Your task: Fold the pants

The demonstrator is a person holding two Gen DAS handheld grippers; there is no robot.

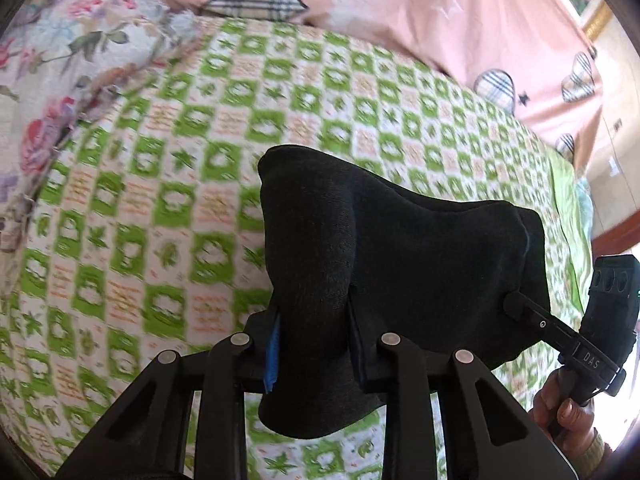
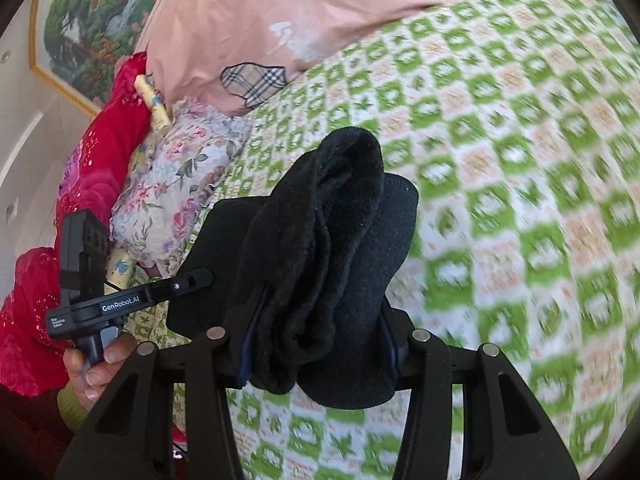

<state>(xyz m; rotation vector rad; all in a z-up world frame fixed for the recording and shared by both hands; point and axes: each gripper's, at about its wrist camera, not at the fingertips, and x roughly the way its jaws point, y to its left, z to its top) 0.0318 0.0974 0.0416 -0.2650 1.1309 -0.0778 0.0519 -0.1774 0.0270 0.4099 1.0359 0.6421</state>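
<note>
While bunched and lifted above the green-checked bed (image 1: pixel 168 184), black pants (image 1: pixel 400 248) hang between both tongs. Left tongs (image 1: pixel 312 344) closed on a thick fold. Right tongs (image 2: pixel 316 344) likewise clamped on a gathered wad. Pink pillow (image 1: pixel 440 20) along the bed's far edge, floral cloth (image 2: pixel 180 184) at its corner.

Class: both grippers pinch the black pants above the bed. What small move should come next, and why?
Probably lower the pants onto the green bedspread to lay the fold down: left gripper and right gripper each clamp bunched cloth, which hangs in the air.
</note>
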